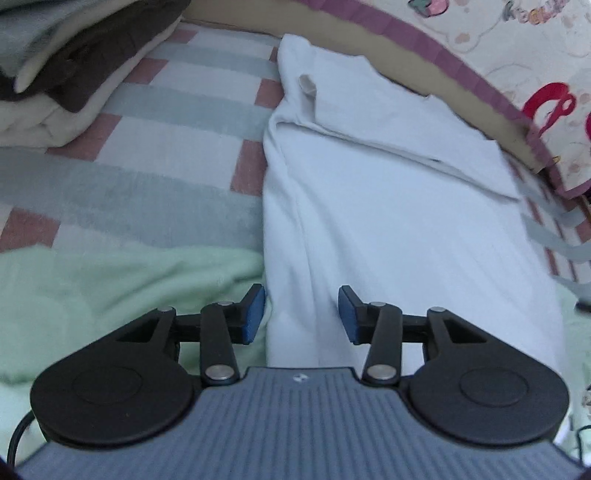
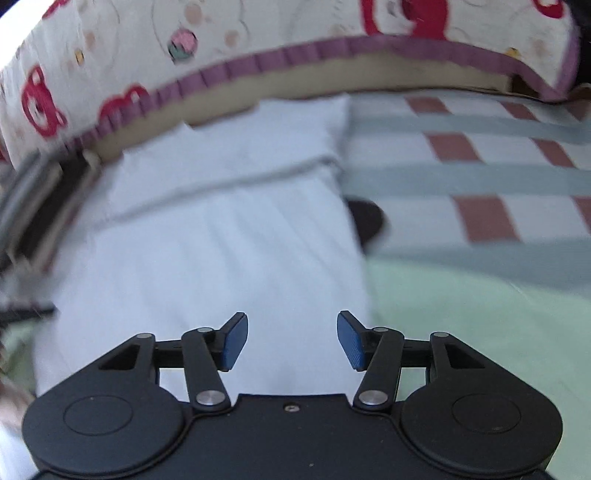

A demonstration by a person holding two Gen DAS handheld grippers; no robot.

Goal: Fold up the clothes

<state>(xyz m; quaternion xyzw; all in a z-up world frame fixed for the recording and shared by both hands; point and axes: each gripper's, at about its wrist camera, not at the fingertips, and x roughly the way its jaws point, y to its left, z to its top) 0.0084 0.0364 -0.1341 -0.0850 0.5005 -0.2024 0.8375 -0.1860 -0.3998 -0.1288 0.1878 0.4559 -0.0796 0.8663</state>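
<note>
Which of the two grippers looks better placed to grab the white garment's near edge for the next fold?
Probably the left hand-held gripper: it is open and straddles the white garment's long side edge beside the green blanket. The right hand-held gripper, also open, hovers over the garment's flat middle.

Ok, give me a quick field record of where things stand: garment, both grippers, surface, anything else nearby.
garment: white garment, laid lengthwise, far end folded over
left gripper: left gripper, open, holding nothing, over the garment's near left edge
right gripper: right gripper, open, holding nothing, over the garment's near right part
surface: checked blanket, with a green blanket nearer
nearby: stack of folded clothes far left; cartoon-print quilt along the far edge
</note>
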